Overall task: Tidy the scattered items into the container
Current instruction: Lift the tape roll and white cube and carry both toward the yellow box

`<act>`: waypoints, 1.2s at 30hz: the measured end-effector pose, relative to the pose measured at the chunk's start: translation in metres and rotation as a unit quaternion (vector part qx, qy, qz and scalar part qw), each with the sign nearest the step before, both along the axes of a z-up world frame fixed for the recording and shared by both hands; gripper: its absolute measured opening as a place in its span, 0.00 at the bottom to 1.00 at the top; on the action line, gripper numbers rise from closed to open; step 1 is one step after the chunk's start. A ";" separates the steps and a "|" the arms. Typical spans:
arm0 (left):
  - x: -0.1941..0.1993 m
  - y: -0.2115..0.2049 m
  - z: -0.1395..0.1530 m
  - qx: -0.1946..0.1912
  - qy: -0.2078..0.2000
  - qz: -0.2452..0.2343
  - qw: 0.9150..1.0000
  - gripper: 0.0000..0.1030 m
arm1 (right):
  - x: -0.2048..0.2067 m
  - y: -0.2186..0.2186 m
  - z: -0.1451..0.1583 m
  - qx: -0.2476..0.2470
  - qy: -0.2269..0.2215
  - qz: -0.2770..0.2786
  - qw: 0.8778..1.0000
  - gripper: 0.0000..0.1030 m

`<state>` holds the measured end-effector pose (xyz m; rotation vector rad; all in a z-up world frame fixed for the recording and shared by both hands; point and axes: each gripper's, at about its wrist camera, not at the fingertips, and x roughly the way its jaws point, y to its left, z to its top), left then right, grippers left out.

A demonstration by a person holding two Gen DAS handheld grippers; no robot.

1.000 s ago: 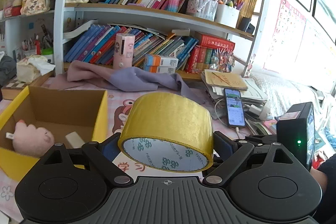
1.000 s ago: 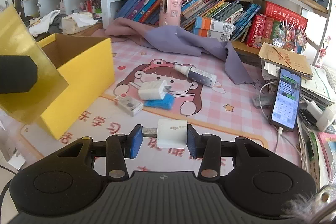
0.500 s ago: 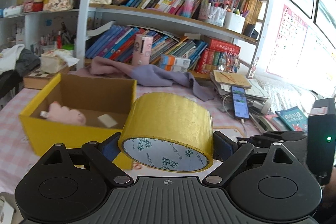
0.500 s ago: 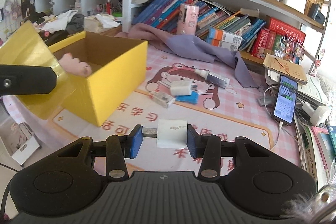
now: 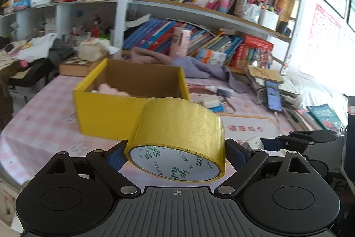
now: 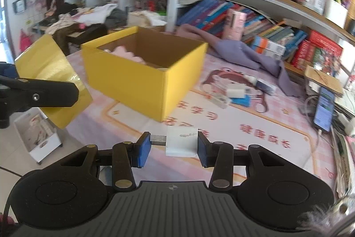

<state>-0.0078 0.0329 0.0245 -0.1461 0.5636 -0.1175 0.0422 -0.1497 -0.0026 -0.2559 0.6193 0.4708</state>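
My left gripper (image 5: 176, 153) is shut on a roll of yellow tape (image 5: 177, 139) and holds it in the air in front of the open yellow box (image 5: 124, 110). The tape also shows at the left of the right wrist view (image 6: 51, 81). My right gripper (image 6: 170, 146) is shut on a white USB adapter (image 6: 180, 141), held above the mat in front of the yellow box (image 6: 142, 81). A pink plush (image 6: 126, 52) lies inside the box. A white charger (image 6: 236, 90), a blue item (image 6: 240, 101), a small white case (image 6: 219, 100) and a spray bottle (image 6: 259, 82) lie on the mat right of the box.
A purple cloth (image 6: 239, 52) lies behind the box below the bookshelf (image 6: 266, 1). A phone on a cable (image 6: 324, 108) and stacked papers sit at the table's right. A white bin (image 6: 37, 137) stands on the floor at left, off the table edge.
Both grippers have pulled back and away from the box with their items still held; the box now looks smaller and farther off in both views.
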 end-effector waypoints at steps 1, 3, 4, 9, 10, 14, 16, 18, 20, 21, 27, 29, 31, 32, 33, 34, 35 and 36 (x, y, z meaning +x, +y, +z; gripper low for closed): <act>-0.004 0.004 -0.001 0.001 0.001 0.006 1.000 0.89 | -0.002 0.005 0.000 -0.001 0.002 0.006 1.000 0.40; -0.010 0.012 -0.003 0.003 0.004 0.017 1.000 0.89 | -0.005 0.013 -0.001 -0.001 0.007 0.017 1.000 0.40; -0.013 0.016 -0.004 0.002 0.006 0.022 1.000 0.89 | -0.006 0.017 -0.001 -0.001 0.010 0.021 1.000 0.40; -0.021 0.032 -0.006 -0.002 0.008 0.039 0.999 0.89 | -0.012 0.033 -0.002 -0.003 0.020 0.040 0.999 0.40; -0.022 0.034 -0.006 -0.002 0.009 0.041 0.999 0.89 | -0.012 0.036 -0.003 -0.003 0.022 0.043 0.999 0.40; -0.026 0.040 -0.007 -0.003 0.007 0.041 0.999 0.89 | -0.014 0.044 -0.004 -0.004 0.029 0.052 0.998 0.40; -0.028 0.044 -0.008 -0.003 0.006 0.042 0.999 0.89 | -0.015 0.048 -0.004 -0.005 0.032 0.057 0.998 0.40; -0.028 0.047 -0.008 -0.003 0.007 0.045 0.999 0.89 | -0.016 0.051 -0.004 -0.006 0.032 0.062 0.998 0.40; -0.027 0.050 -0.009 -0.005 0.009 0.047 0.999 0.89 | -0.016 0.054 -0.005 -0.006 0.035 0.066 0.997 0.40; -0.027 0.051 -0.009 -0.005 0.010 0.047 0.999 0.89 | -0.015 0.055 -0.005 -0.007 0.036 0.068 0.997 0.40; -0.024 0.051 -0.011 -0.001 0.018 0.046 0.999 0.89 | -0.012 0.057 -0.007 -0.004 0.043 0.075 0.996 0.40; -0.023 0.051 -0.011 0.000 0.020 0.046 0.999 0.89 | -0.010 0.059 -0.008 -0.002 0.045 0.076 0.996 0.40; -0.021 0.052 -0.011 0.002 0.021 0.046 0.999 0.89 | -0.007 0.060 -0.009 -0.001 0.046 0.078 0.996 0.40; -0.019 0.052 -0.011 0.002 0.021 0.047 0.999 0.89 | -0.006 0.060 -0.009 0.000 0.046 0.079 0.996 0.40; -0.018 0.052 -0.010 0.003 0.021 0.047 0.999 0.89 | -0.005 0.061 -0.009 0.000 0.046 0.081 0.996 0.40; -0.016 0.052 -0.010 0.003 0.020 0.048 0.999 0.89 | -0.003 0.061 -0.009 0.001 0.046 0.082 0.996 0.40; -0.014 0.052 -0.010 0.003 0.020 0.048 0.999 0.89 | 0.000 0.062 -0.009 0.002 0.045 0.082 0.996 0.40; -0.012 0.053 -0.010 0.004 0.020 0.049 0.999 0.89 | 0.002 0.062 -0.009 0.003 0.045 0.083 0.996 0.40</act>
